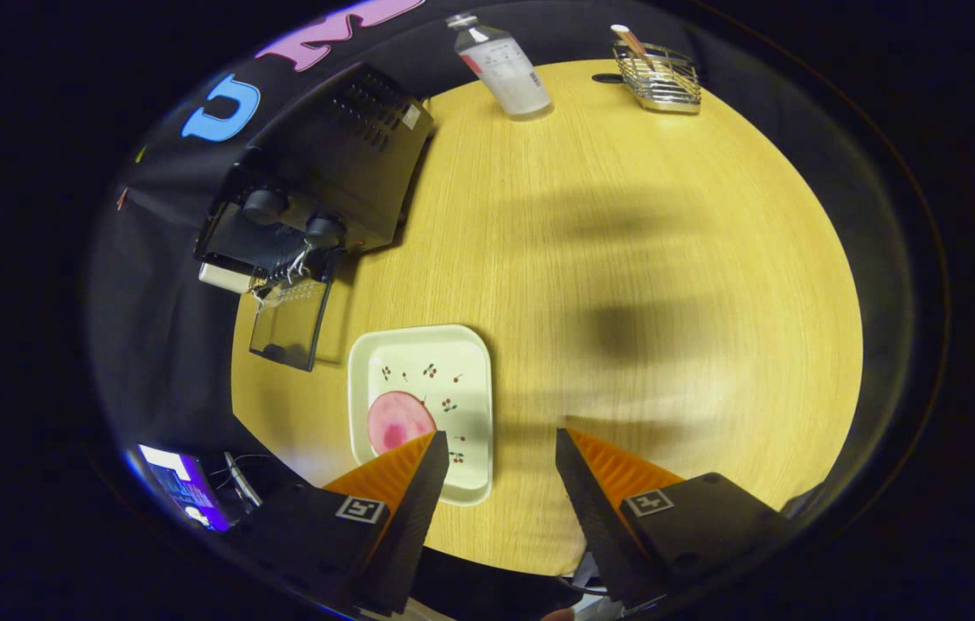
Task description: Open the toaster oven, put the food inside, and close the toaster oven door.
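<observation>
A black toaster oven (332,164) stands at the far left of the round wooden table (625,302), with its glass door (289,323) dropped open toward me. Nearer, a white tray (453,379) printed with small cherries holds a pink round piece of food (397,418). My gripper (500,453) hovers above the table's near edge, open, with nothing between its orange fingers (401,466). The left finger overlaps the tray's near corner and the edge of the pink food in view.
A clear plastic bottle (505,65) stands at the table's far edge. A wire rack (658,79) with a stick-like item in it sits to the bottle's right. A lit screen (181,487) glows below the table at the near left.
</observation>
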### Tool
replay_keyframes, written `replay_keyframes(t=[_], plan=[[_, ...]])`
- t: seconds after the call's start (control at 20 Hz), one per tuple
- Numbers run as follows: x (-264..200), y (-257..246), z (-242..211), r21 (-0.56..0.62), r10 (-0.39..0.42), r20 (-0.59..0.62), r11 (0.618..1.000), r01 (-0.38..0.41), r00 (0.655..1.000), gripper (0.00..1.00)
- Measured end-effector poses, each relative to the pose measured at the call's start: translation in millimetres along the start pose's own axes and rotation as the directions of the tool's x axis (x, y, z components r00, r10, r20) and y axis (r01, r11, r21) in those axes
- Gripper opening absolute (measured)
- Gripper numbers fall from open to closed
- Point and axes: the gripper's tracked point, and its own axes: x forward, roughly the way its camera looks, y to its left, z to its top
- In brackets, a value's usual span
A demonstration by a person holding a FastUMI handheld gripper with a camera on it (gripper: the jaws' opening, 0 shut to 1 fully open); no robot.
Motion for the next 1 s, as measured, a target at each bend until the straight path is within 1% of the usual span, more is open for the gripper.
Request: replay_keyframes(t=[0.05, 0.1, 0.15, 0.2, 0.25, 0.35, 0.4, 0.5, 0.55, 0.6, 0.75, 0.85, 1.0], plan=[[7, 1, 0, -0.005, -0.01, -0.011, 1.0, 0.01, 1.0, 0.85], [13, 3, -1, -0.01, -0.022, -0.028, 1.0, 0.022, 0.999, 0.76], [18, 3, -5, -0.02, -0.045, -0.051, 0.999, 0.044, 0.998, 0.72], [23, -2, -10, -0.054, -0.089, -0.081, 0.995, 0.085, 0.993, 0.72], [27, -3, -8, -0.078, -0.112, -0.078, 0.991, 0.106, 0.991, 0.7], [27, -5, -9, -0.069, -0.165, -0.083, 0.985, 0.159, 0.983, 0.32], [28, -1, -7, -0.056, -0.166, -0.077, 0.985, 0.162, 0.983, 0.23], [34, 2, -7, -0.065, -0.117, -0.071, 0.992, 0.112, 0.991, 0.11], [31, 0, -3, -0.041, -0.091, -0.053, 0.995, 0.089, 0.994, 0.1], [29, 1, -3, -0.006, -0.058, -0.058, 0.998, 0.058, 0.997, 0.07], [28, 5, -7, 0.085, 0.086, -0.048, 0.993, -0.082, 0.995, 0.06], [24, 8, -6, 0.149, 0.148, -0.002, 0.978, -0.146, 0.989, 0.06], [15, 12, -2, 0.228, 0.249, 0.102, 0.937, -0.266, 0.963, 0.06]])
